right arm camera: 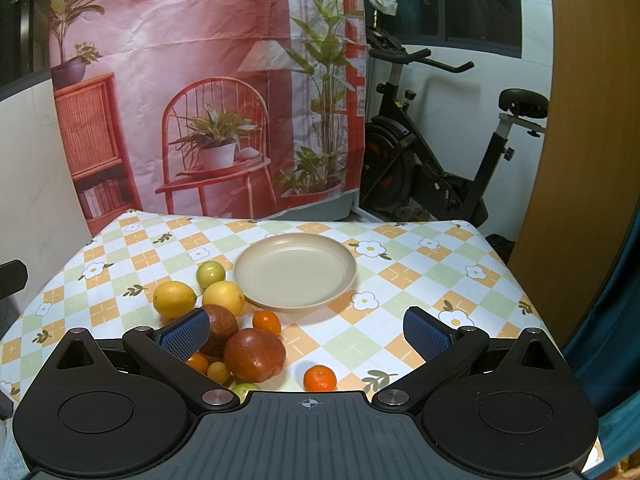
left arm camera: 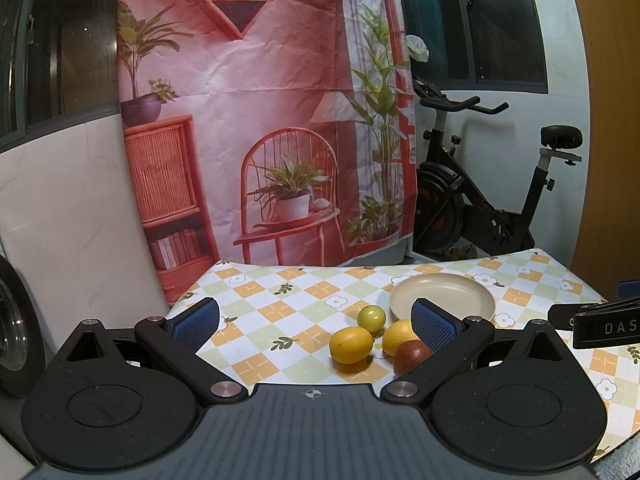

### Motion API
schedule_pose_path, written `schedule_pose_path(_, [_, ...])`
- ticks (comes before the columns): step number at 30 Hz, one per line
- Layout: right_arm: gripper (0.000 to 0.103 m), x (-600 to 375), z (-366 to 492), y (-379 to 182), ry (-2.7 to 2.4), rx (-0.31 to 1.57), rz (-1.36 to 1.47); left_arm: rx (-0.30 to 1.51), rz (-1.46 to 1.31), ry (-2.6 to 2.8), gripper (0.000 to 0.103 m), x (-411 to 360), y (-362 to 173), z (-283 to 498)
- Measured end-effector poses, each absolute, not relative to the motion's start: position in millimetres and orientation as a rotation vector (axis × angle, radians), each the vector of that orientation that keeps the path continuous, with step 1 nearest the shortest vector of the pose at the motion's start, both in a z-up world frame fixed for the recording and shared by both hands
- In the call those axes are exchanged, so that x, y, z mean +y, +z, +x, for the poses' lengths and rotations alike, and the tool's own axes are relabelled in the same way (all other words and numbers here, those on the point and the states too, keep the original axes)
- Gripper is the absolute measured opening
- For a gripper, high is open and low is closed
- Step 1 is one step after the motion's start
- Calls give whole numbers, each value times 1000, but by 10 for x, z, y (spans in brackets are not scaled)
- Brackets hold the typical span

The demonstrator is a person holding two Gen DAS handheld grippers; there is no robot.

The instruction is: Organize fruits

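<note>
Both my grippers hang spread wide above the table (right arm camera: 420, 280), gripping nothing: the left one (left arm camera: 316, 326), the right one (right arm camera: 306, 330). From the left lie a lemon (right arm camera: 174, 299), a green fruit (right arm camera: 210, 273), a second lemon (right arm camera: 223, 298), two dark red fruits (right arm camera: 254, 355), several small oranges (right arm camera: 319, 378). They cluster just left of the plate (right arm camera: 295, 272), which holds nothing. Behind stand a backdrop (right arm camera: 192, 80) and an exercise bike (right arm camera: 432, 152).

Both wrist views face the backdrop (left arm camera: 256, 120), sharing the plate (right arm camera: 256, 280).
</note>
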State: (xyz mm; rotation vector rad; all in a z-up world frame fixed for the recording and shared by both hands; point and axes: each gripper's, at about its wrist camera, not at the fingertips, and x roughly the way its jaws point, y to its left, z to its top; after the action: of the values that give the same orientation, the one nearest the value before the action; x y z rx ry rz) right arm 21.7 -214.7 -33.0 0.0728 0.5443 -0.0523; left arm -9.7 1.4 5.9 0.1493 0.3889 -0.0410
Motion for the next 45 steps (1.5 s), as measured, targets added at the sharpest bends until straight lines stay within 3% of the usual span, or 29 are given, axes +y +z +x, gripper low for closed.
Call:
schedule_pose_path(28, [103,-2155,255,-255,9,473,95,360,143,-35,103,34,22,0])
schedule_pose_path(42, [103,-2374,502,-801,-12,354,80,417,127,-8,102,104,-350,444])
schedule_pose_path(45, [103,-2395,541,-943,-11,360,78,436,125,-43,94,100,-444,481])
